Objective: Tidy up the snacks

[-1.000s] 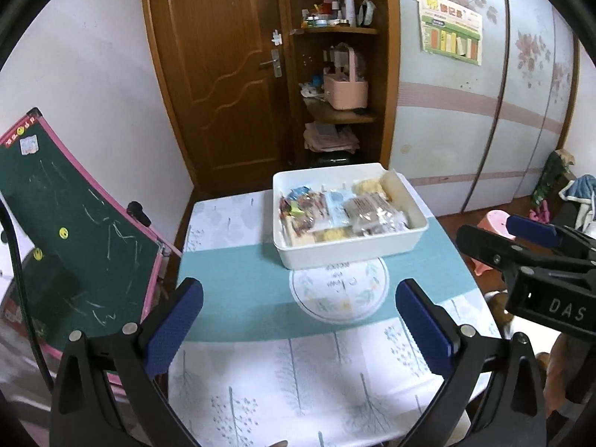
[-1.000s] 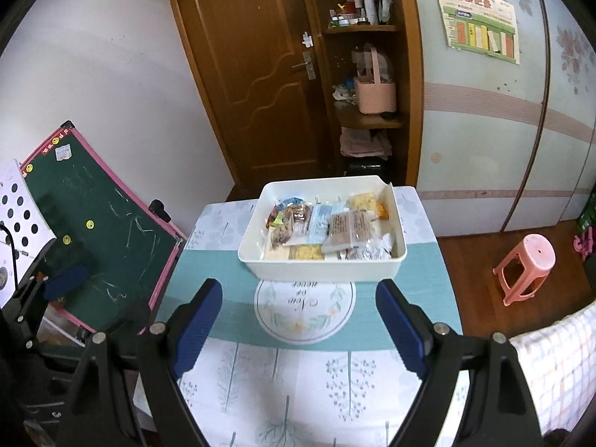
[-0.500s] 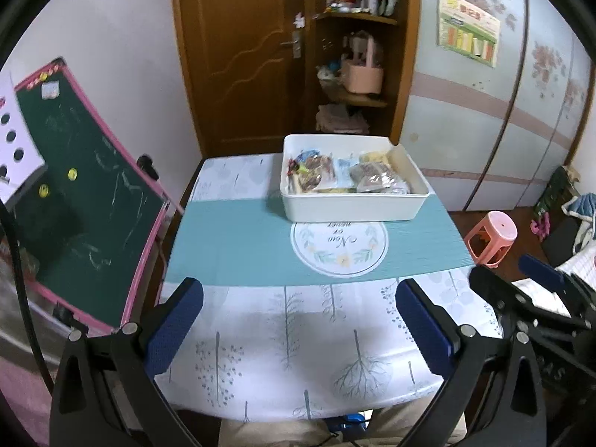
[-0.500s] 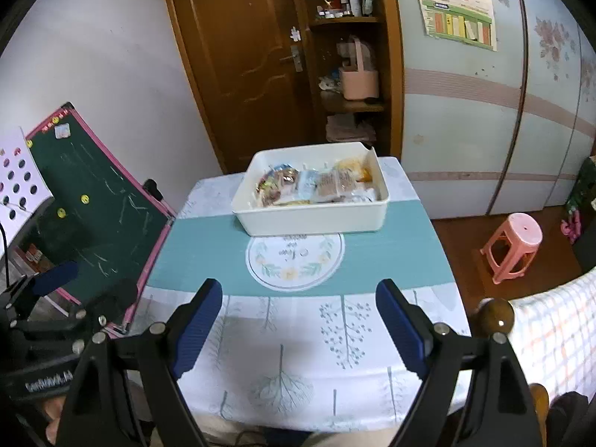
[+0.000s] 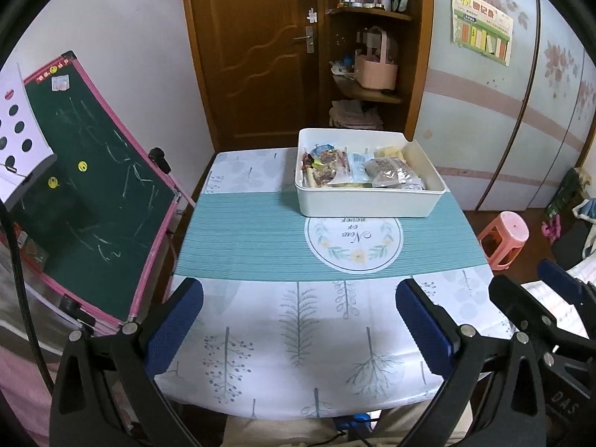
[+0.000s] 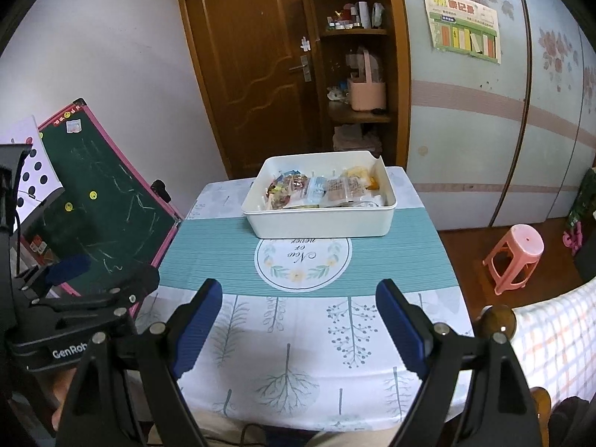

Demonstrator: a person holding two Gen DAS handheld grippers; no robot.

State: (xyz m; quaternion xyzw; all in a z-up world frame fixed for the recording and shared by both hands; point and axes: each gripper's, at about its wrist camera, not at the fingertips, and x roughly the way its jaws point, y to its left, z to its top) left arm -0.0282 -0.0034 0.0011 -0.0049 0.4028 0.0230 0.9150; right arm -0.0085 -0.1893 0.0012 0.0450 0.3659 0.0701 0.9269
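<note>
Against the left wall leans a green chalkboard [image 5: 93,201] in a pink frame, beside the tabletop [image 5: 260,335], which wears a cloth printed with trees and a teal band across its middle. Low at the near edge, the left claw [image 5: 300,316] hangs with its blue pads spread wide and nothing between them. Further in, a white bin [image 5: 367,201] sits on the far side of the teal band, just behind a round floral emblem [image 5: 354,242], and the snacks [image 5: 357,171] lie packed inside it in wrappers. To the right, the right claw [image 6: 298,313] likewise stands apart and empty above the near edge. A pink stool [image 6: 516,257] stands on the floor beyond the tabletop's right side.
</note>
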